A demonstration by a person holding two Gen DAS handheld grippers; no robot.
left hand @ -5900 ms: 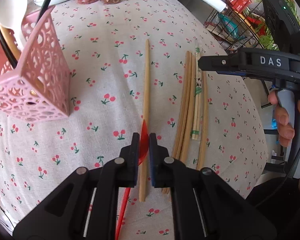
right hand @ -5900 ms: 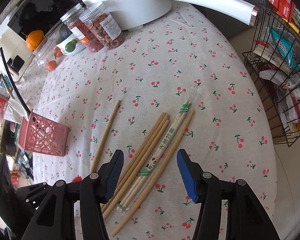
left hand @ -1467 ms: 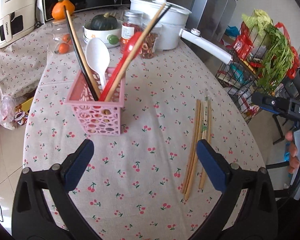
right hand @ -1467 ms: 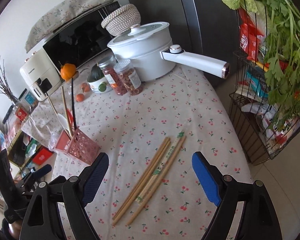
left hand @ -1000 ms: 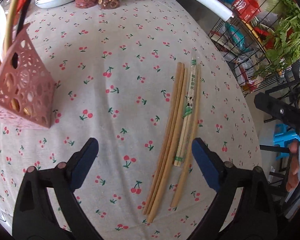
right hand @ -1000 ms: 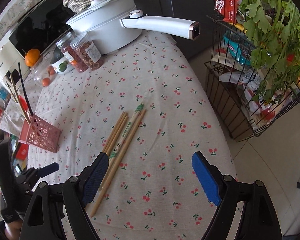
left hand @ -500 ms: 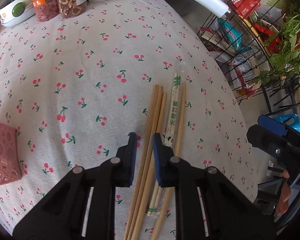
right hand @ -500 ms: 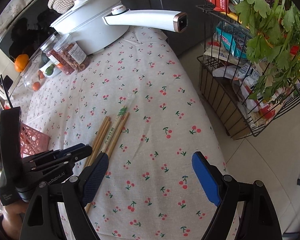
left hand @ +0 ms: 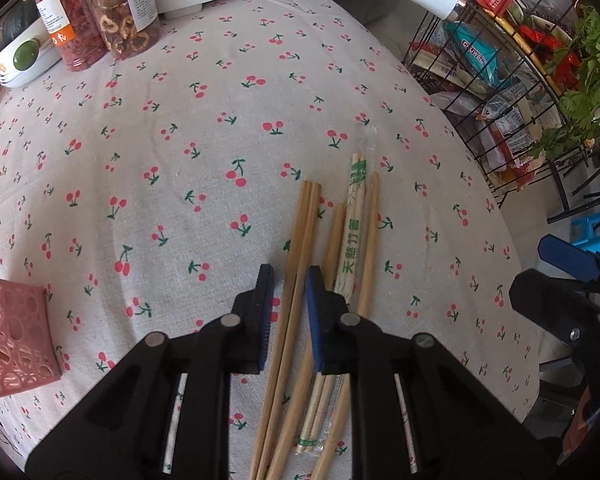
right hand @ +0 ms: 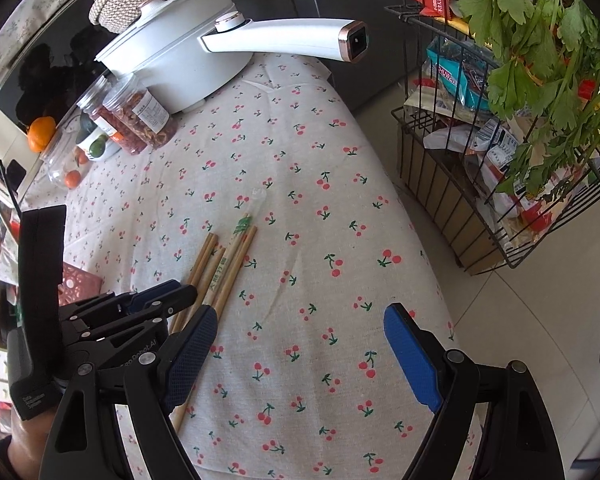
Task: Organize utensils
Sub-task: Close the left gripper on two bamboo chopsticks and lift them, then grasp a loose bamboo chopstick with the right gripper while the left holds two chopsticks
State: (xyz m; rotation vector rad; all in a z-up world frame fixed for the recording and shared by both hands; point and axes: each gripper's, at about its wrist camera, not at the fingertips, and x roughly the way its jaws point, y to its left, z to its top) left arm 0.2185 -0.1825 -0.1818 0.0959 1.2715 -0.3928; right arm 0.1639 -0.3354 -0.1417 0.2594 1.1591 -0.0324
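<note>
Several wooden chopsticks [left hand: 336,236] and a wrapped bamboo pair [left hand: 354,224] lie side by side on the cherry-print tablecloth [left hand: 160,168]. My left gripper [left hand: 290,272] points steeply down at them. Its jaws are drawn in narrow around the two leftmost brown chopsticks [left hand: 306,216], with the pads against their sides. The right wrist view shows the left gripper [right hand: 180,292] low over the near ends of the bundle [right hand: 228,256]. My right gripper [right hand: 300,314] hangs wide open over bare cloth to the right of the bundle, holding nothing. The pink lattice utensil basket [left hand: 12,340] stands at the far left.
Two jars of dried fruit [left hand: 120,20] and a white pot with a long handle [right hand: 172,64] stand at the back of the table. A black wire rack [right hand: 480,160] with packets and greens stands on the floor just past the table's right edge.
My left gripper has gone from wide open to narrow around two chopsticks and has moved right and closer to the bundle. The basket has slid to the left edge. The right gripper stays open.
</note>
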